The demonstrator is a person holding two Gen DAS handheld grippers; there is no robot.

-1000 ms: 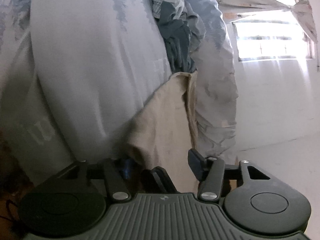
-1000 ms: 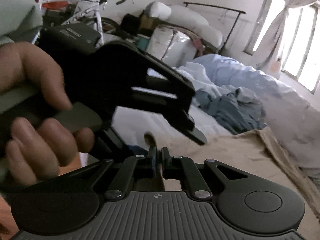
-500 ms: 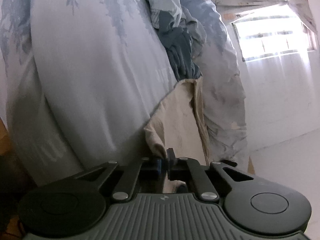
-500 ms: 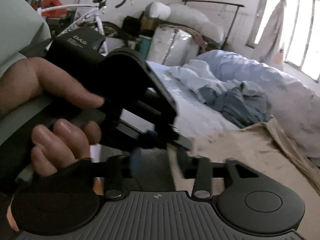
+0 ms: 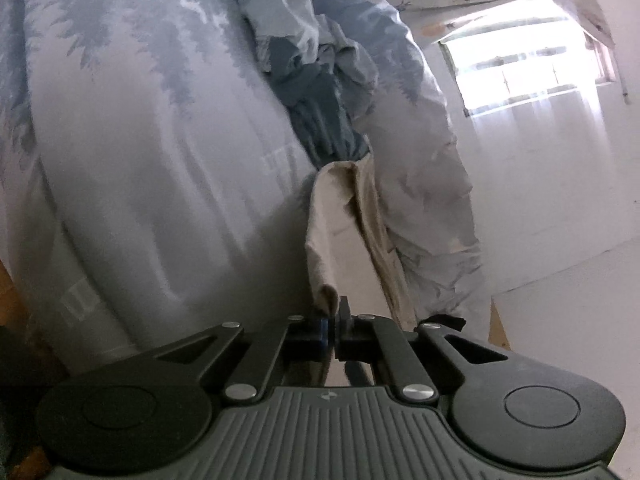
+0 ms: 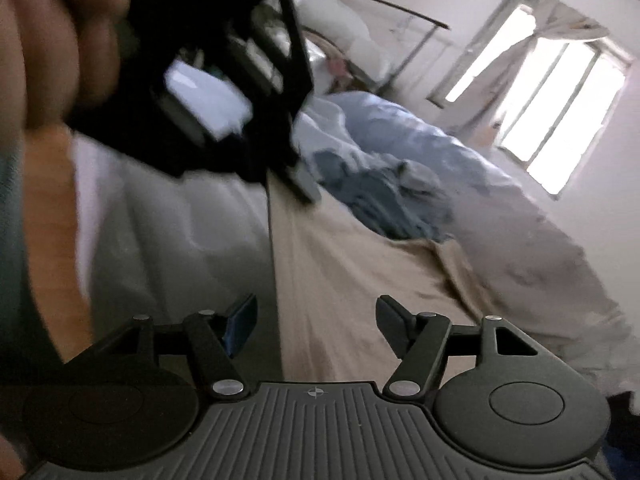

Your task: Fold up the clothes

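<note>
A beige cloth (image 5: 340, 224) lies on the bed and also shows in the right wrist view (image 6: 352, 280). My left gripper (image 5: 333, 322) is shut on the near corner of this cloth and lifts it into a raised fold. In the right wrist view the left gripper (image 6: 296, 176) appears from the side, blurred, held in a hand above the cloth's left edge. My right gripper (image 6: 316, 324) is open and empty, just above the beige cloth near its front edge.
A pale blue patterned bedsheet (image 5: 140, 160) covers the bed. A heap of blue and dark blue clothes (image 6: 384, 196) lies beyond the beige cloth. A crumpled light duvet (image 6: 500, 200) runs along the right. A bright window (image 6: 560, 92) is behind.
My left gripper closed on the cloth's corner and pulled it up. My right gripper let go of the cloth and opened wide.
</note>
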